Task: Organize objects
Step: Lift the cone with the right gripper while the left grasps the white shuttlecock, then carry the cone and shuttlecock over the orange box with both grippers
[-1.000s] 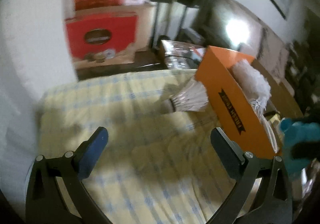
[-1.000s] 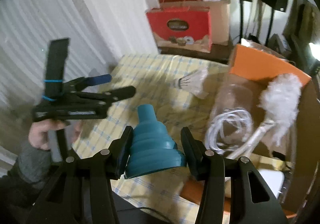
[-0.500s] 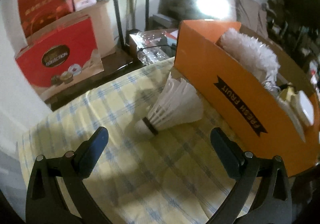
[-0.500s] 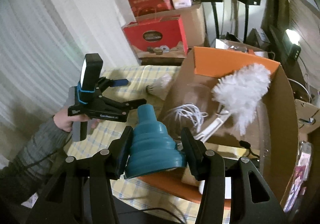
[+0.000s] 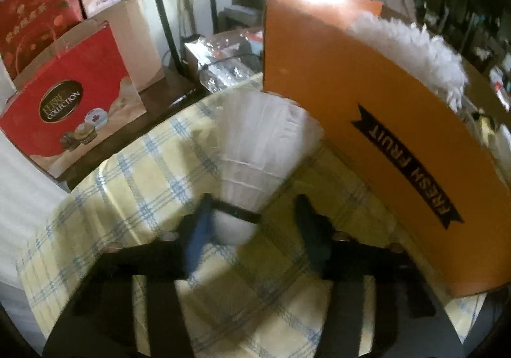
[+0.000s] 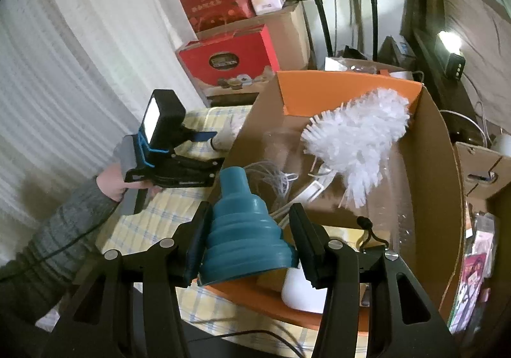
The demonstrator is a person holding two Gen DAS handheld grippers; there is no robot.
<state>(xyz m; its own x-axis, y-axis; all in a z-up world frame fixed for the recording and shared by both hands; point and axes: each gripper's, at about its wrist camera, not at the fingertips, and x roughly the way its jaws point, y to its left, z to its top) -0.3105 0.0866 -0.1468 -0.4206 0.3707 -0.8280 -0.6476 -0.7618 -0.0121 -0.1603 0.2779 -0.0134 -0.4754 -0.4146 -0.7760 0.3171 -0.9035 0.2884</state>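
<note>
Left wrist view: your left claw (image 5: 252,224) sits low centre, jaws closing around the cork base of the white shuttlecock (image 5: 255,147). Left pad touches the cork; right pad is apart from it. Shuttlecock lies on the yellow checked tabletop (image 5: 134,198), feathers pointing toward top of frame, just beside the orange box (image 5: 367,109) at right. Box reads "FRESH FRUIT" on a black banner. Red box (image 5: 70,102) at left reads "COLLECTION"; the word above it is not fully legible. White duster (image 5: 412,48) sticks up over the orange box rim.

Right wrist view: your right claw (image 6: 246,246), bottom centre, is clamped on a teal collapsible funnel (image 6: 242,230), spout pointing up-frame, over the near edge of the orange box (image 6: 428,147). Duster (image 6: 357,141) and white cord (image 6: 274,179) lie inside. Your left hand (image 6: 111,179) holds the other claw at centre left, shuttlecock (image 6: 223,137) at its tips.
</note>
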